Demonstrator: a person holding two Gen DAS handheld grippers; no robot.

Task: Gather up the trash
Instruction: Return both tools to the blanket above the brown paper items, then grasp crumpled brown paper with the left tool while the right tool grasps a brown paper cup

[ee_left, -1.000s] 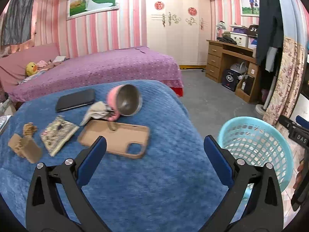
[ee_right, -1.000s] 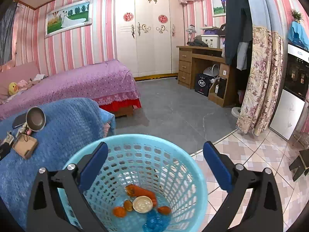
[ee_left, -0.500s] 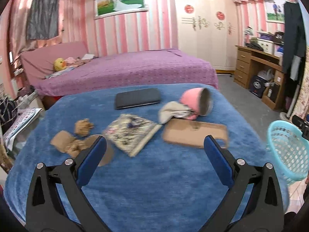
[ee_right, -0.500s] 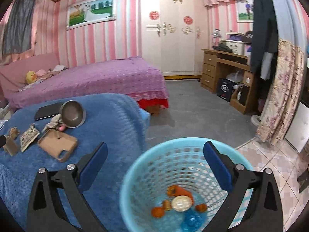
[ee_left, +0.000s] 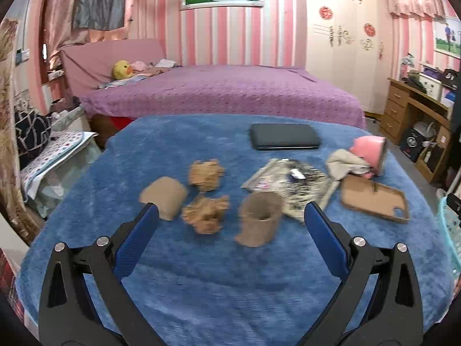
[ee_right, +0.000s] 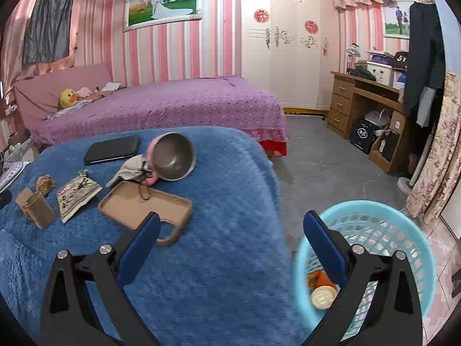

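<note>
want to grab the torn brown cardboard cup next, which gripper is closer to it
Left. The left gripper hangs open right over the cardboard cup, which sits between its fingers. The right gripper is open off by the blue basket.

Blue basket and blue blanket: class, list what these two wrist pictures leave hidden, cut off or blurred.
- Blue basket, right wrist view: the right gripper covers part of its contents; only an orange scrap and a round lid show.
- Blue basket, left wrist view: cut off by the right edge.
- Brown paper cup and crumpled paper, left wrist view: motion-blurred.
- Patterned packet: print unreadable.
</note>
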